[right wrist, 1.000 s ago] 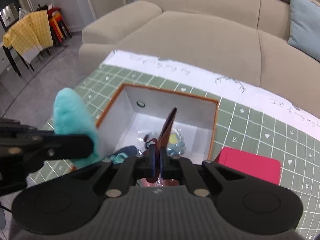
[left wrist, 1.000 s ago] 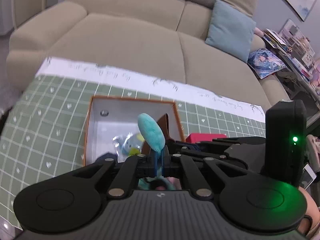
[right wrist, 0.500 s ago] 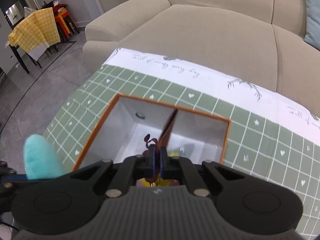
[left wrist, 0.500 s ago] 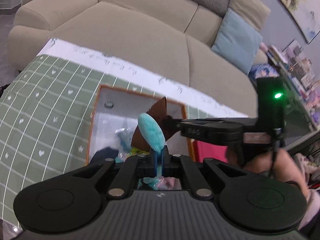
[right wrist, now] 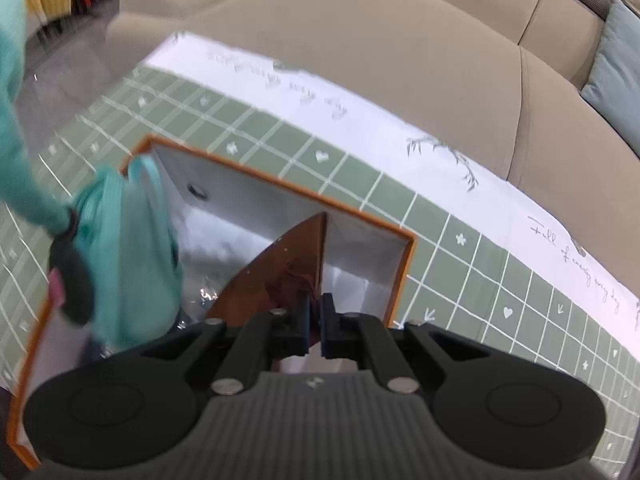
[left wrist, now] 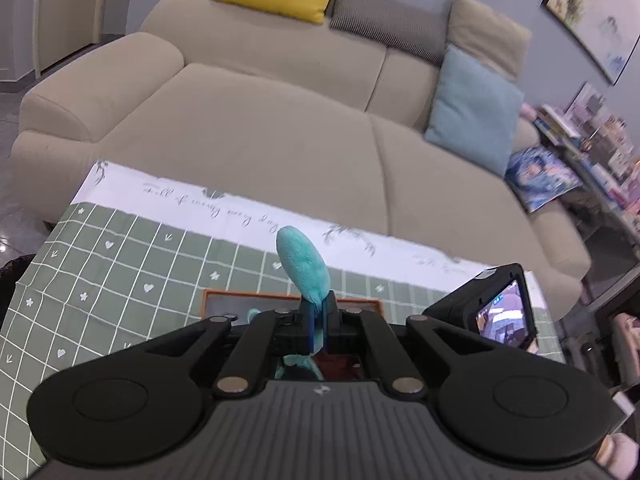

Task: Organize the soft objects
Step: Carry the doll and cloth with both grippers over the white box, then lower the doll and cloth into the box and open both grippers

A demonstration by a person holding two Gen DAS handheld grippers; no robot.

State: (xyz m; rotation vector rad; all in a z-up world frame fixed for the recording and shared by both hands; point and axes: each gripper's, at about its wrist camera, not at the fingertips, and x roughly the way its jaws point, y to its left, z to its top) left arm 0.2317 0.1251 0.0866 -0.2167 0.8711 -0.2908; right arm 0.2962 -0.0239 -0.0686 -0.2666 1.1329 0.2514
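Left wrist view: left gripper (left wrist: 318, 330), fingers clamping the stalk of a teal plush soft toy (left wrist: 303, 263), its rounded end standing upright above the far rim of the orange-edged white storage box (left wrist: 224, 294). Green checked tablecloth with a white lettered border (left wrist: 120, 272) is covering the tabletop; a beige sofa (left wrist: 256, 136) with yellow, striped and pale-blue cushions is sitting beyond its far edge.

Right wrist view: right gripper (right wrist: 316, 322), fingers pinching a brown, pointed soft piece (right wrist: 280, 270) over the box interior. The toy's teal body is hanging blurred at the box's left rim.

Handling note: lowering both items well inside the walls before parting the fingers seems advisable, keeping the grippers from colliding.
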